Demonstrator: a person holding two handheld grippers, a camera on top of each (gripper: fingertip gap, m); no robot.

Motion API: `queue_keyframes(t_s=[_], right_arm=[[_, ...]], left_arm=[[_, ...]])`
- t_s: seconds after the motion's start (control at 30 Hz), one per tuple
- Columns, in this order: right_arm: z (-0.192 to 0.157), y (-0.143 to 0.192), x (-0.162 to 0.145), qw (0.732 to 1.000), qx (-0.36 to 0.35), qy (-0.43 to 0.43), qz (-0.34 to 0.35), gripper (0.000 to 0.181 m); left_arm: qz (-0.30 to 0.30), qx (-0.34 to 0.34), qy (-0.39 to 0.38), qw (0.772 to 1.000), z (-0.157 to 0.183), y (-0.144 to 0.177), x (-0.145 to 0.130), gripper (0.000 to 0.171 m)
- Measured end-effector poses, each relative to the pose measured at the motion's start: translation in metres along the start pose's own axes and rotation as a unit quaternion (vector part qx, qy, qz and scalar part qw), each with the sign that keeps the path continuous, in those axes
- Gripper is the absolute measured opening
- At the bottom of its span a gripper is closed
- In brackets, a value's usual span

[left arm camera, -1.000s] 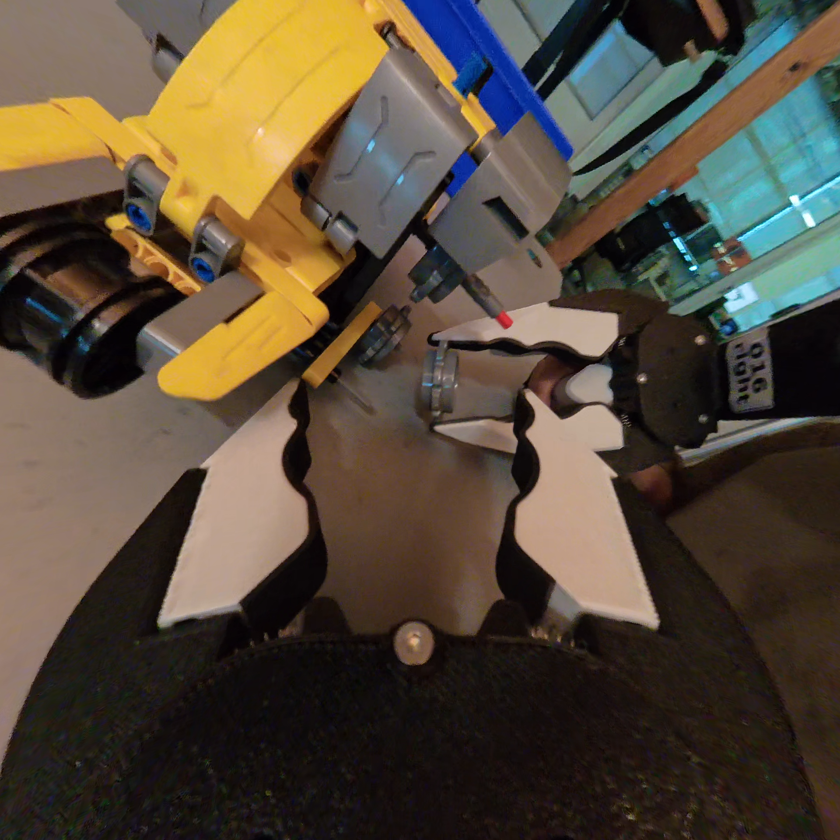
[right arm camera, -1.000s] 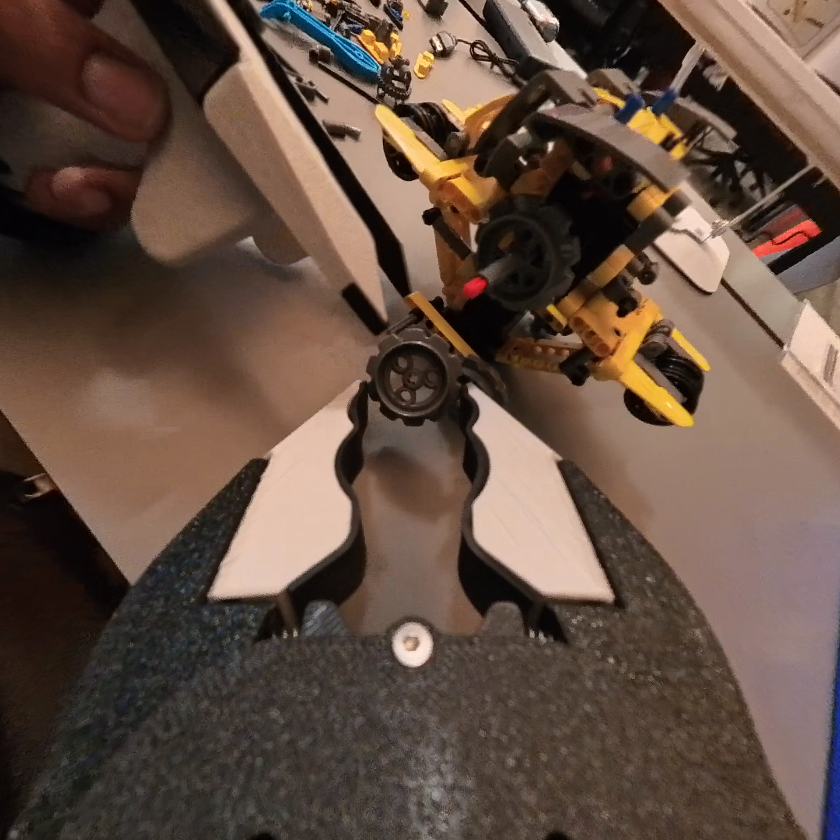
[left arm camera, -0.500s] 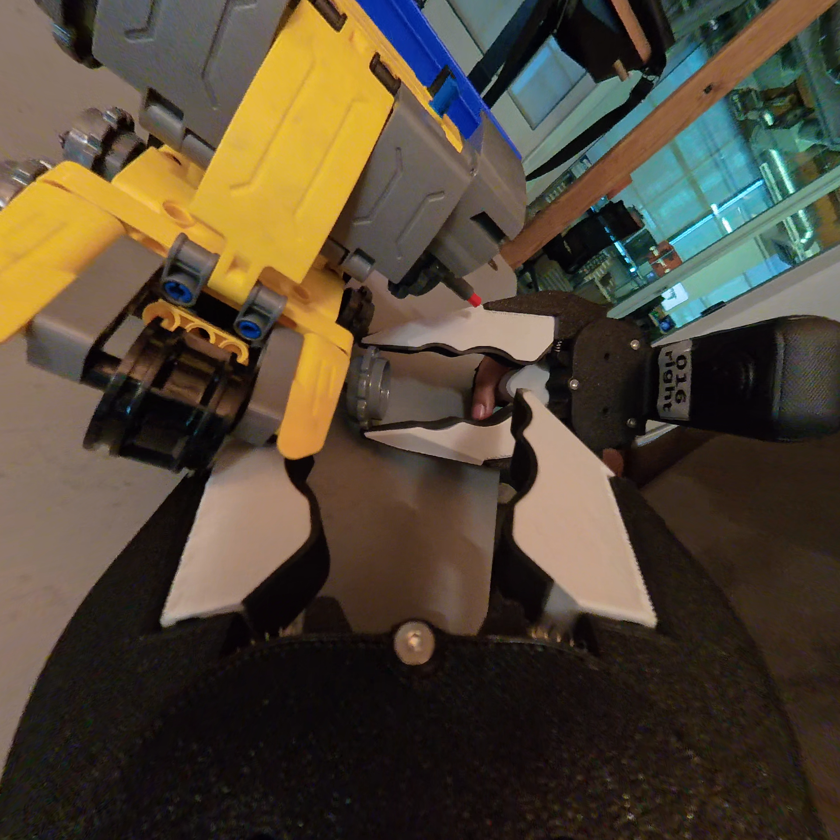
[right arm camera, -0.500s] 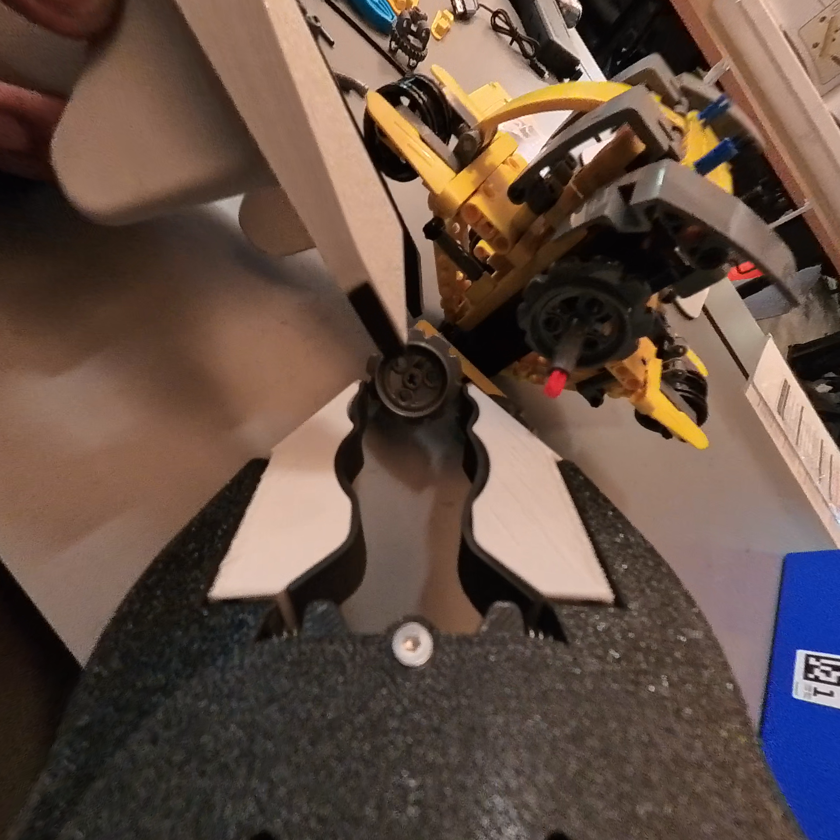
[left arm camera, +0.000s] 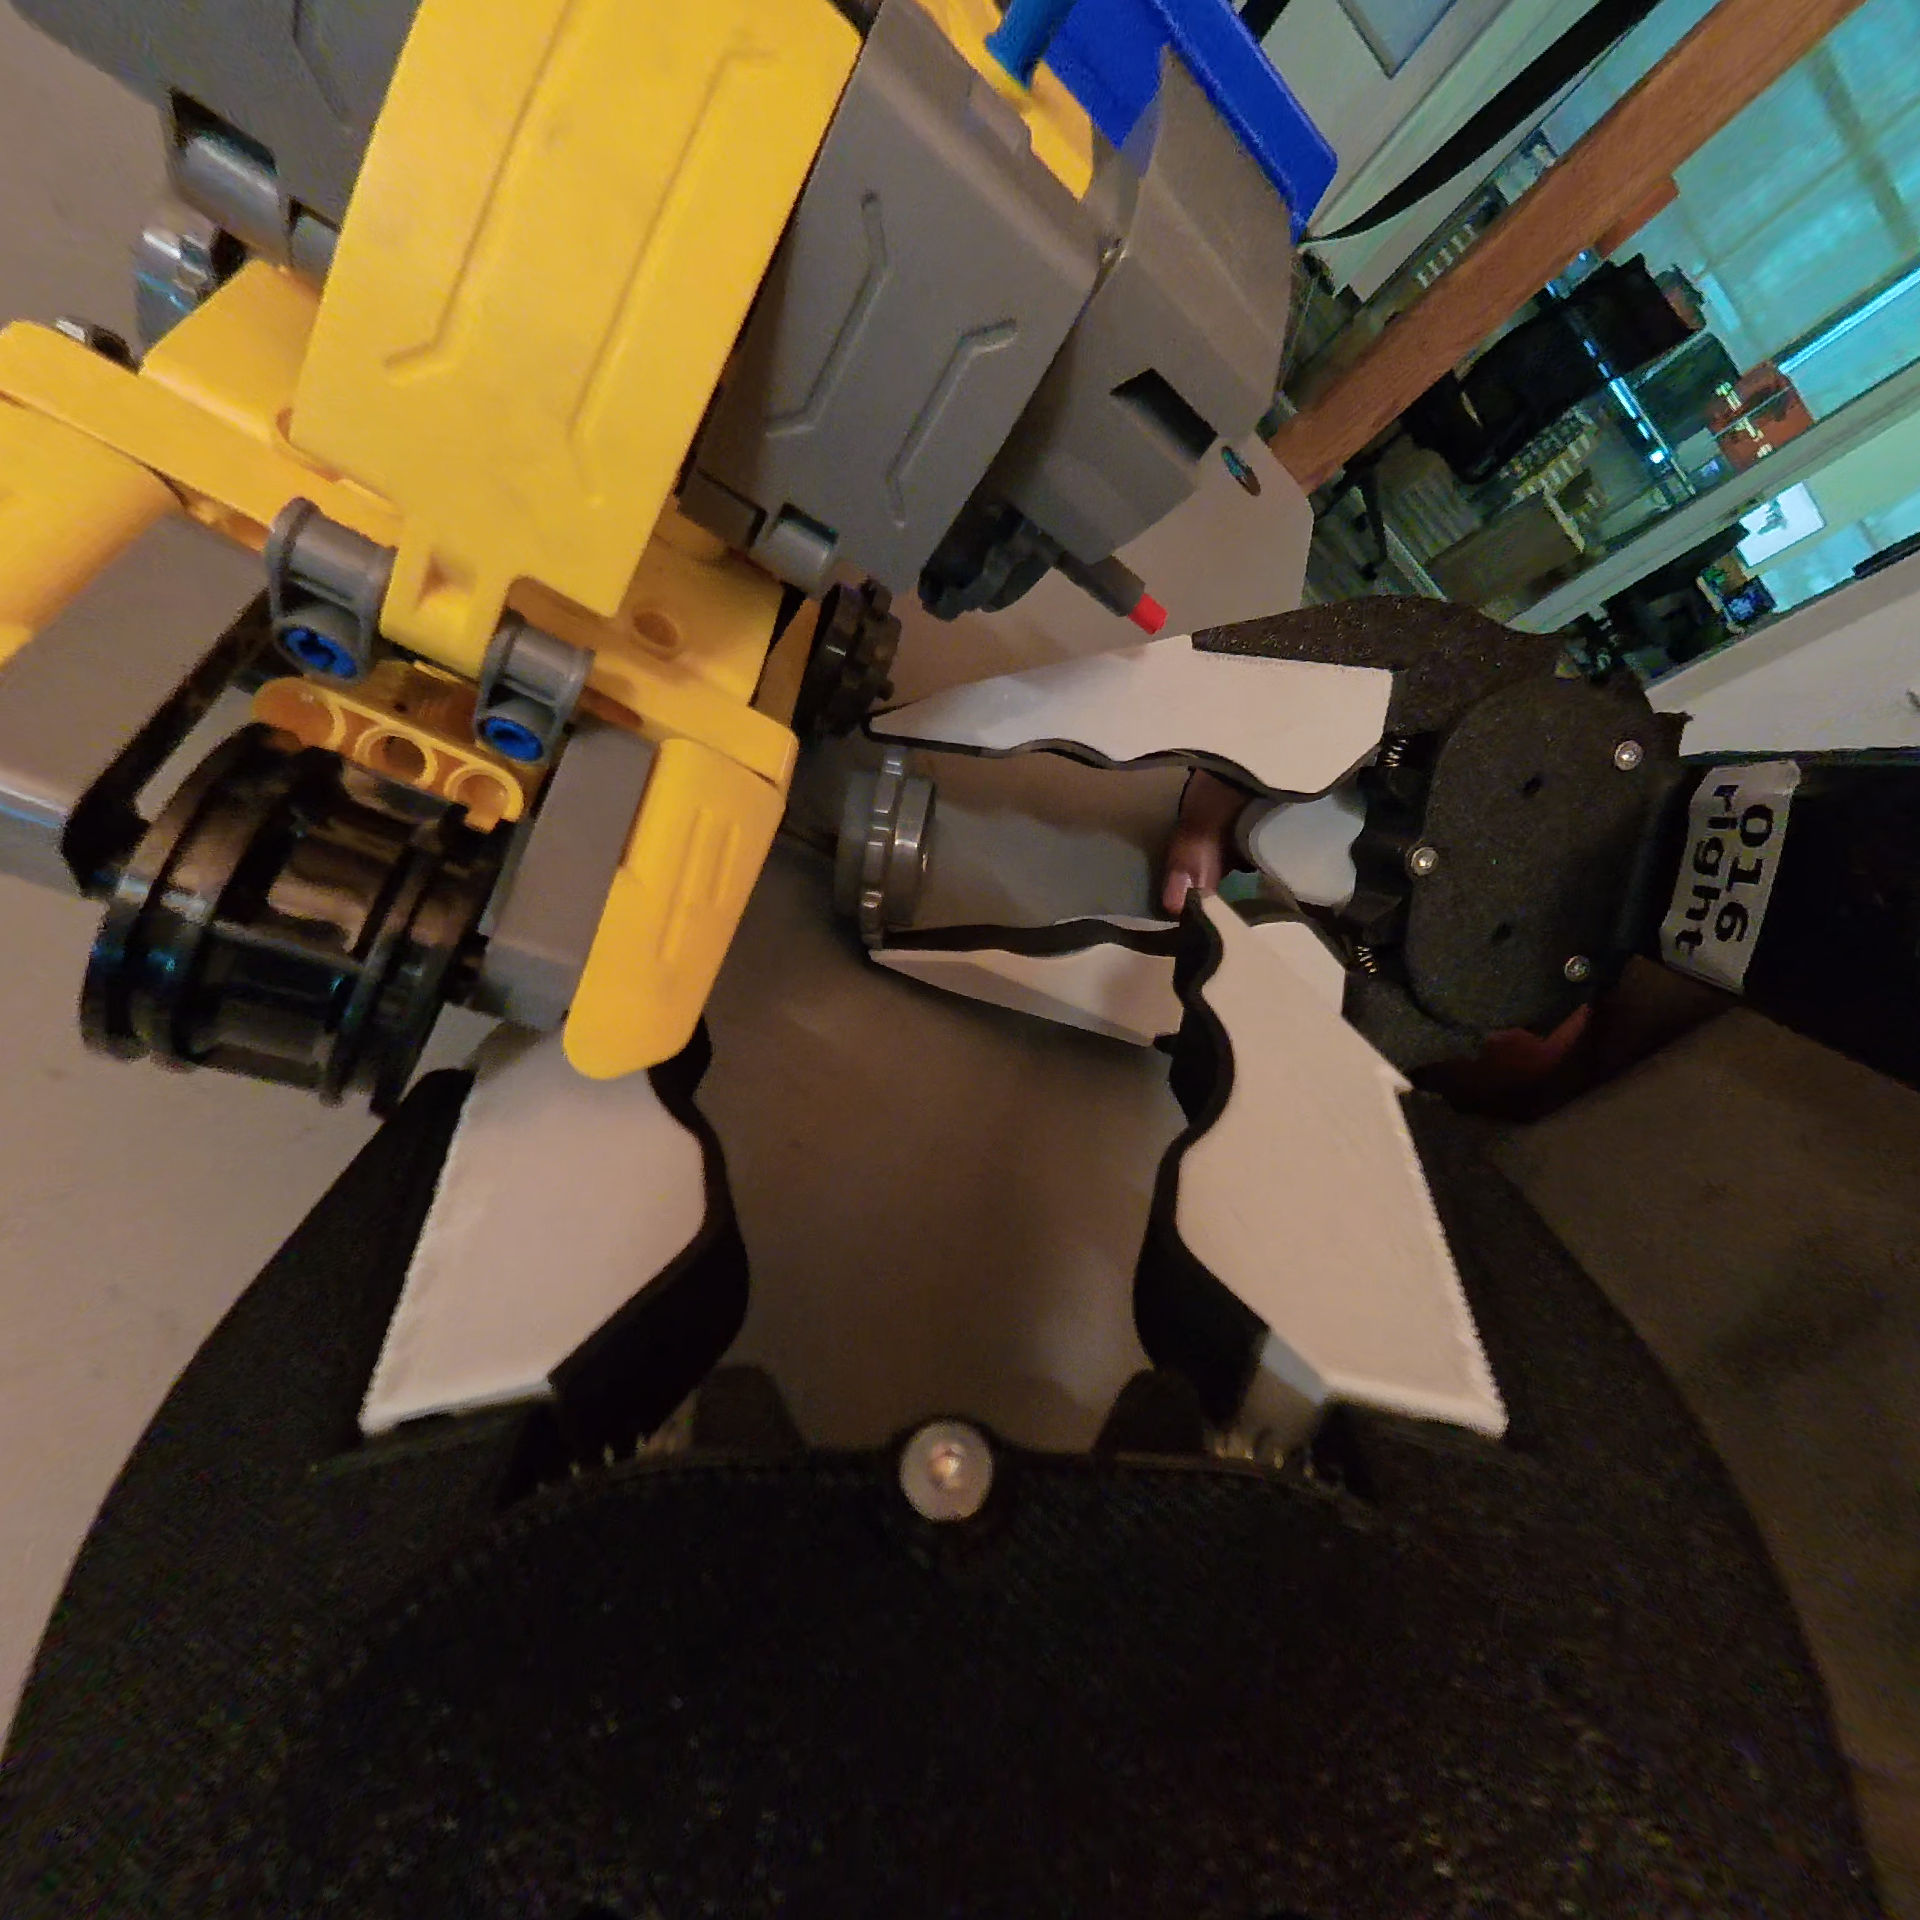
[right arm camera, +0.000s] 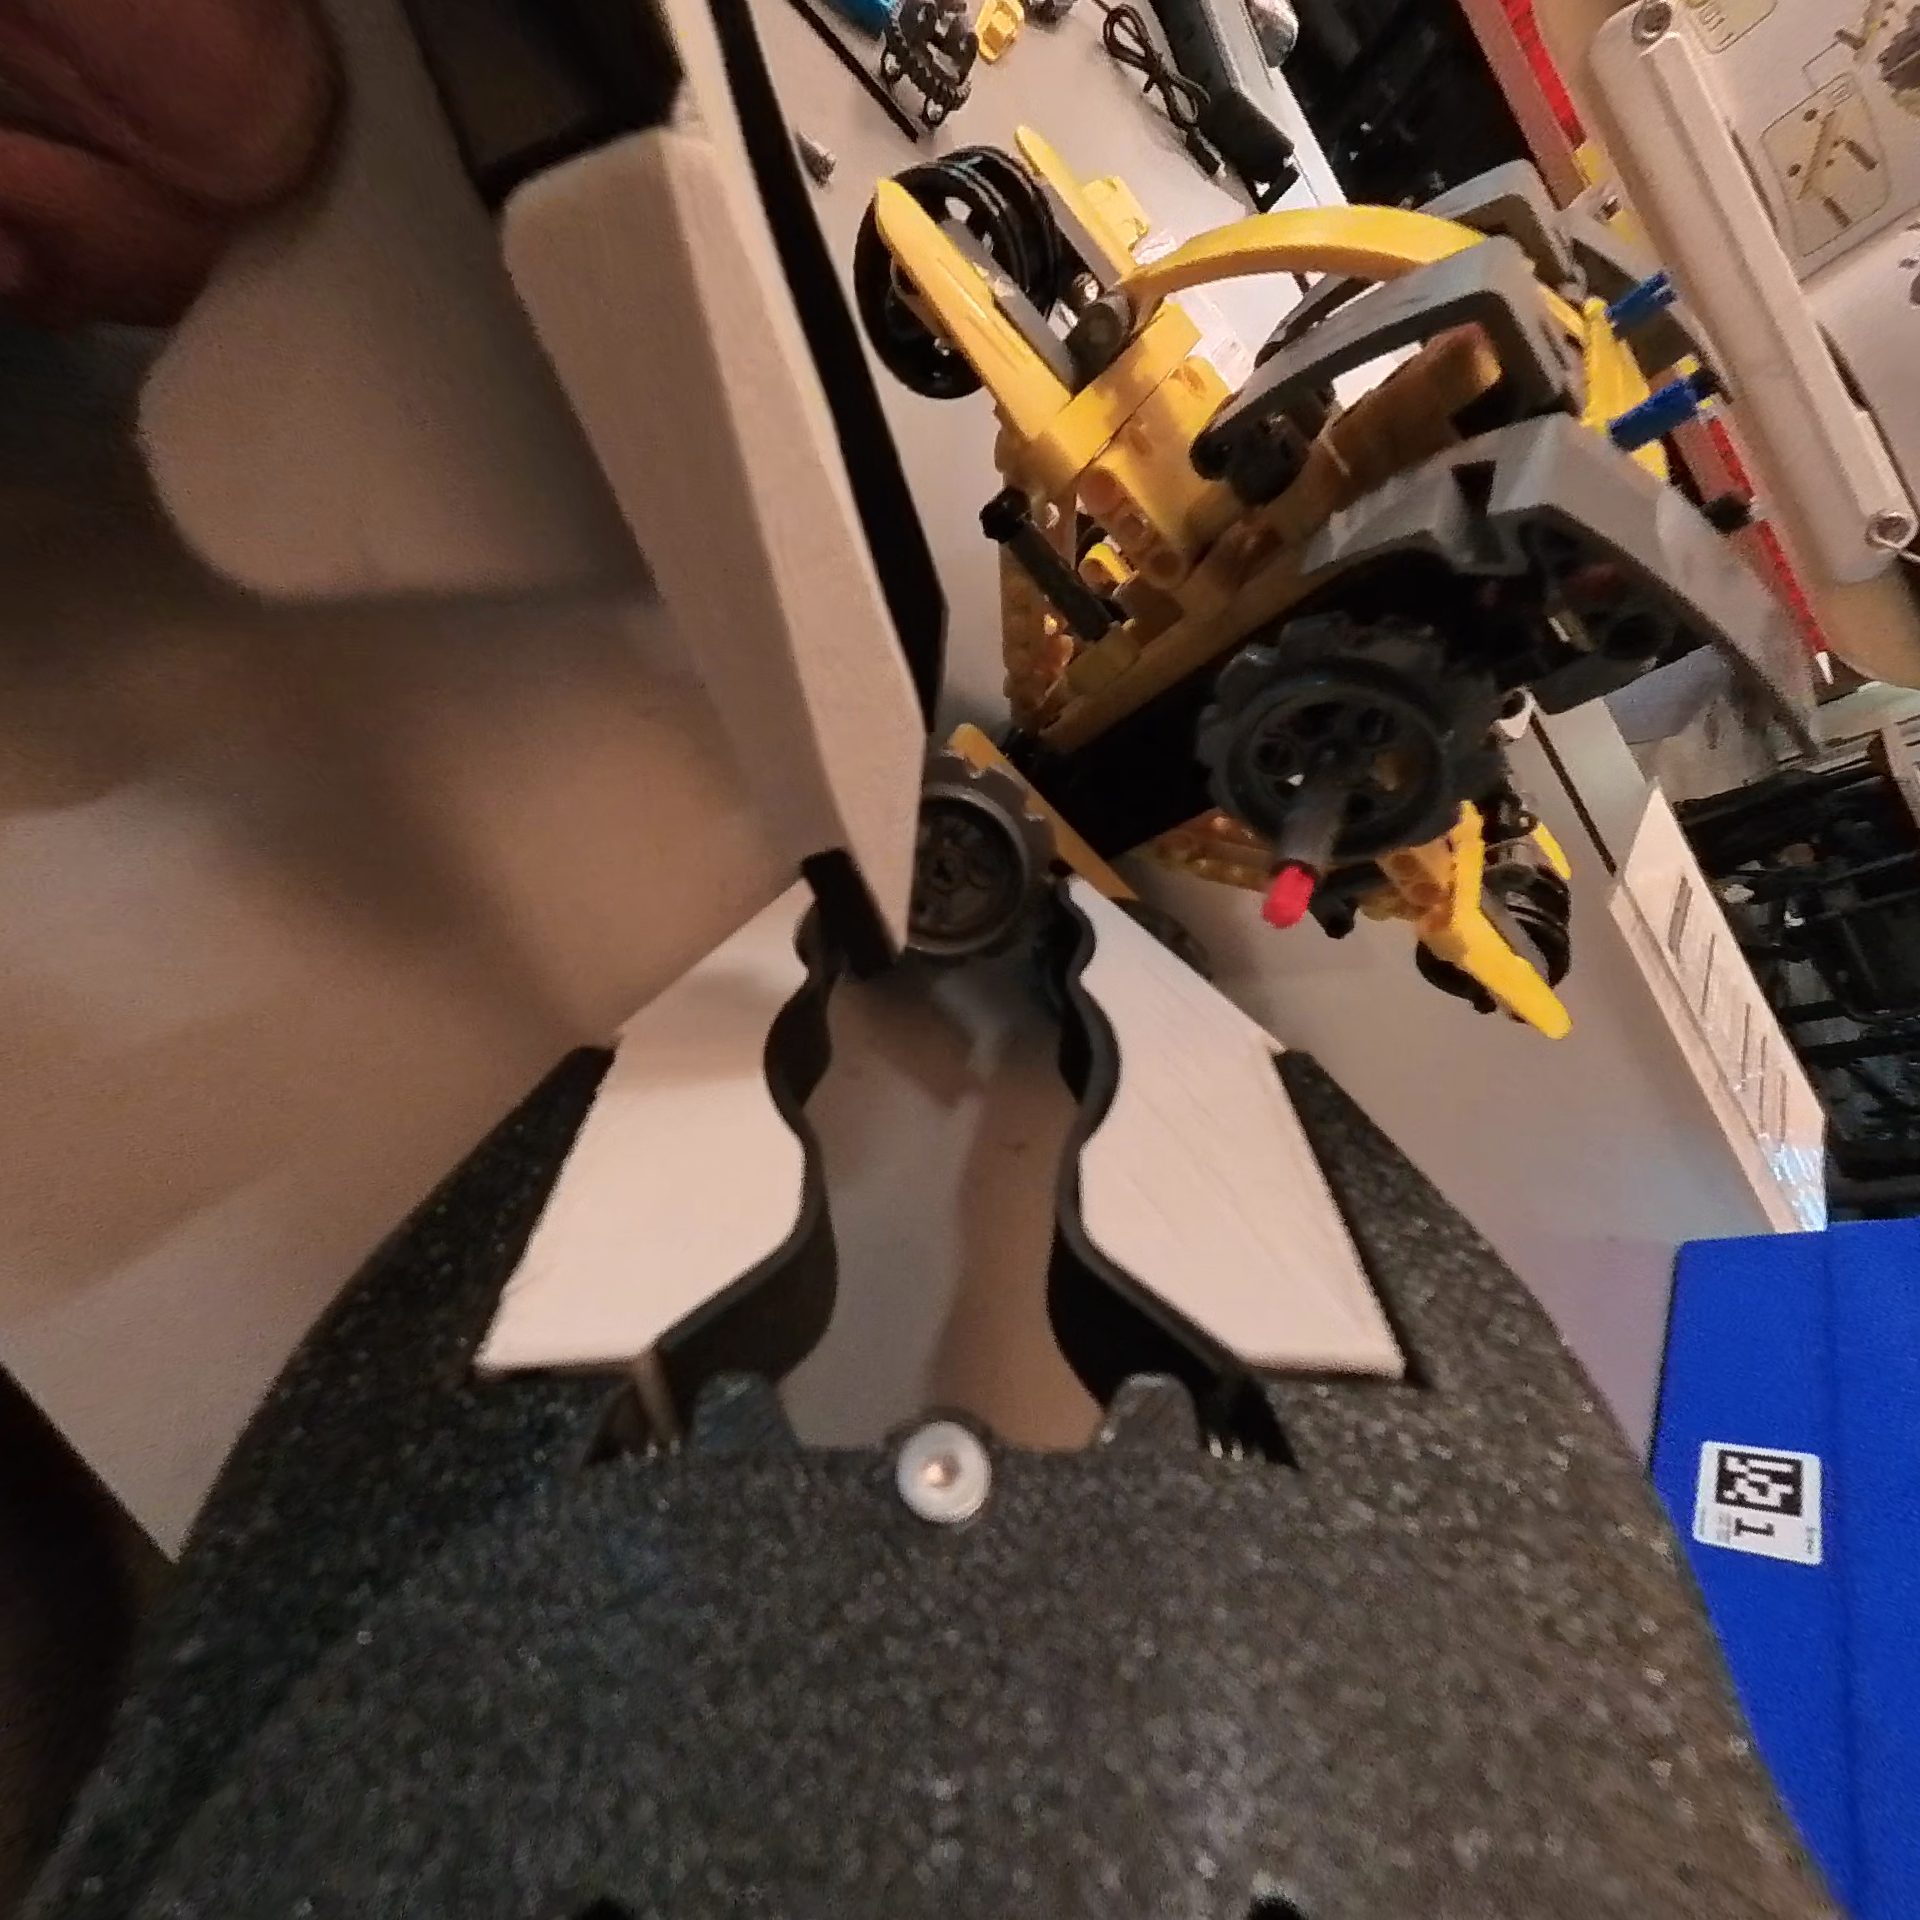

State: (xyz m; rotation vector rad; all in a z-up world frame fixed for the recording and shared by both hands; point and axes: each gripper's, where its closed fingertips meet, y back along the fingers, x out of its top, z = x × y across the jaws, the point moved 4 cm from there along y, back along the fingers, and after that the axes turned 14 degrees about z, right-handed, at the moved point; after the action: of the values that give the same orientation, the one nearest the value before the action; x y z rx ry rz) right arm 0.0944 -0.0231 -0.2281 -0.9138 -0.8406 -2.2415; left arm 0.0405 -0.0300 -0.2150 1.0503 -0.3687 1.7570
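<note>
A yellow and grey toy brick vehicle [left arm camera: 582,343] fills the upper left of the left wrist view and stands tilted in the right wrist view [right arm camera: 1299,520]. My left gripper [left arm camera: 935,997] is open wide and empty, and its left fingertip is hidden behind the vehicle's yellow fender. My right gripper [right arm camera: 945,914] is shut on a small grey wheel [right arm camera: 971,873] and holds it close against the vehicle's side. The right gripper [left arm camera: 878,831] and the grey wheel [left arm camera: 883,842] also show in the left wrist view. A dark axle with a red tip [right arm camera: 1288,899] sticks out of a black wheel [right arm camera: 1340,738].
A blue bin [right arm camera: 1818,1507] with a square tag stands at the right, and it also shows behind the vehicle [left arm camera: 1195,104]. Loose brick parts and a cable [right arm camera: 956,52] lie at the far end of the grey table [right arm camera: 1558,1195]. A person's fingertip [left arm camera: 1184,862] rests on the right gripper's trigger. The tips of both grippers are at nearly the same place.
The vehicle has come closer to both cameras. My right gripper has moved the grey wheel in against the vehicle's side, next to my left gripper's finger. Both jaws kept their state.
</note>
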Motion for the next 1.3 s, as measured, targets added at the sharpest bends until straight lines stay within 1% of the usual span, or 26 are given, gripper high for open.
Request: queue_keyframes(t_s=[0.17, 0.3, 0.47, 0.57, 0.63, 0.7, 0.77, 0.83, 0.87, 0.93, 1.0, 1.1, 1.17, 1.23, 1.3], right_arm=[[0.000, 0.000, -0.001, 1.000, 0.002, -0.013, -0.008, 0.040], [0.001, 0.000, -0.004, 0.999, 0.010, -0.038, -0.018, 0.040], [0.002, 0.001, -0.004, 0.998, 0.017, -0.052, -0.014, 0.040], [0.002, 0.003, -0.006, 0.997, 0.025, -0.067, -0.018, 0.040], [0.002, 0.007, -0.010, 0.994, 0.038, -0.096, -0.026, 0.040], [0.003, 0.016, -0.014, 0.985, 0.060, -0.160, -0.026, 0.040], [0.007, 0.029, -0.017, 0.965, 0.085, -0.247, -0.011, 0.040], [0.010, 0.038, -0.017, 0.930, 0.113, -0.349, 0.010, 0.040], [0.010, 0.040, -0.018, 0.909, 0.124, -0.397, 0.019, 0.040], [0.016, 0.043, -0.025, 0.870, 0.128, -0.474, 0.034, 0.040], [0.026, 0.048, -0.030, 0.832, 0.124, -0.537, 0.061, 0.040], [0.036, 0.052, -0.034, 0.781, 0.108, -0.608, 0.094, 0.040], [0.033, 0.052, -0.033, 0.753, 0.113, -0.640, 0.098, 0.040], [0.027, 0.052, -0.035, 0.736, 0.121, -0.660, 0.087, 0.040], [0.025, 0.054, -0.038, 0.728, 0.122, -0.669, 0.085, 0.040]], left_arm=[[0.004, -0.011, -0.012, 1.000, 0.002, 0.000, 0.002, 0.094], [0.011, -0.007, -0.028, 1.000, 0.000, -0.001, 0.006, 0.101], [-0.016, -0.013, -0.039, 0.999, 0.002, -0.005, 0.001, 0.103], [-0.029, -0.007, -0.064, 0.998, 0.005, -0.008, -0.003, 0.104], [-0.037, -0.001, -0.084, 0.996, 0.007, -0.010, -0.006, 0.105], [-0.041, 0.001, -0.102, 0.994, 0.011, -0.013, -0.008, 0.107], [-0.038, -0.002, -0.107, 0.993, 0.017, -0.018, -0.009, 0.118], [-0.018, -0.012, -0.079, 0.997, 0.023, -0.026, -0.006, 0.128], [-0.012, -0.017, -0.065, 0.998, 0.024, -0.029, -0.005, 0.128], [-0.020, -0.017, -0.057, 0.998, 0.022, -0.030, -0.005, 0.114], [-0.019, -0.041, -0.038, 0.998, 0.024, -0.029, -0.005, 0.120], [-0.008, -0.066, -0.013, 0.998, 0.027, -0.027, -0.003, 0.128], [-0.002, -0.068, -0.015, 0.998, 0.032, -0.029, -0.004, 0.133], [-0.003, -0.057, -0.031, 0.998, 0.037, -0.032, -0.008, 0.137], [0.004, -0.053, -0.039, 0.998, 0.043, -0.036, -0.009, 0.143]])
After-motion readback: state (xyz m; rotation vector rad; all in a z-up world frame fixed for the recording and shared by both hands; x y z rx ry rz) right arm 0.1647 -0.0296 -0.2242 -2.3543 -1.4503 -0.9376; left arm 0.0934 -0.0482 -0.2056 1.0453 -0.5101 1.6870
